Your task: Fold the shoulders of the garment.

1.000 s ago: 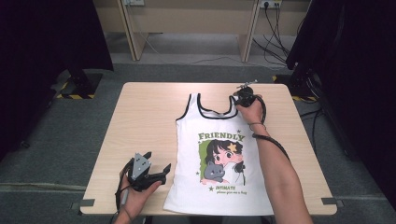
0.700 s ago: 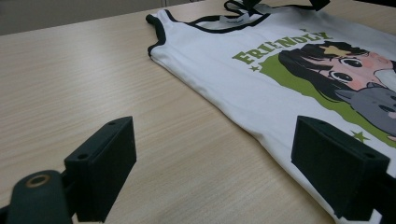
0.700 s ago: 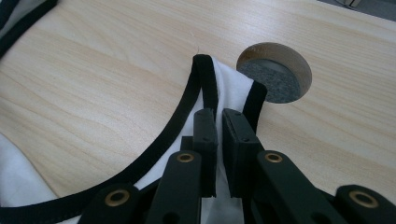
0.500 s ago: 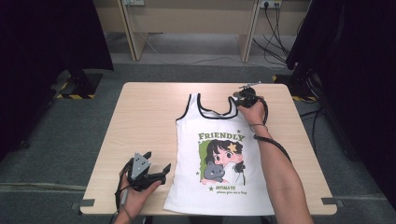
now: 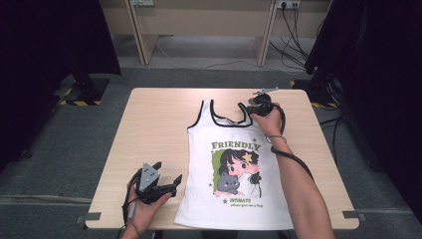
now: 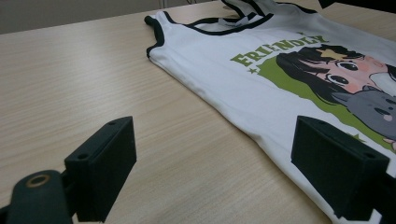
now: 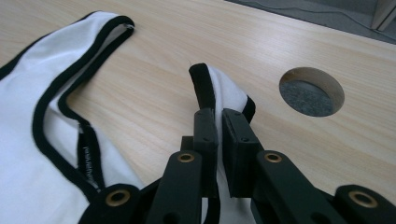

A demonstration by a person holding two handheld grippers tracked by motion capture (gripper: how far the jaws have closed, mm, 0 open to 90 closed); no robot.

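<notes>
Tank top (image 5: 234, 164), white knit cotton with black ribbed binding at the neck and armholes, lies flat and face-up on the right half of a rectangular table (image 5: 159, 129) of pale wood-grain laminate; its hem reaches the near edge and its straps point to the far side. A printed panel on the chest carries the green word "FRIENDLY" above a cartoon girl with a grey cat on a green ground. Right gripper (image 5: 251, 107), of matte black plastic with flat rectangular pads, has just been closing and now pinches the right shoulder strap (image 7: 212, 86), whose soft fabric folds upward in a loop between the pressed-together jaws, raised off the tabletop. Left gripper (image 5: 166, 181) rests at the near left of the table just beside the garment's lower side seam, its two blocky black jaws spread wide with nothing between them. A round cable hole (image 7: 311, 91) with a grey felt-like floor is cut into the tabletop near the raised strap.
</notes>
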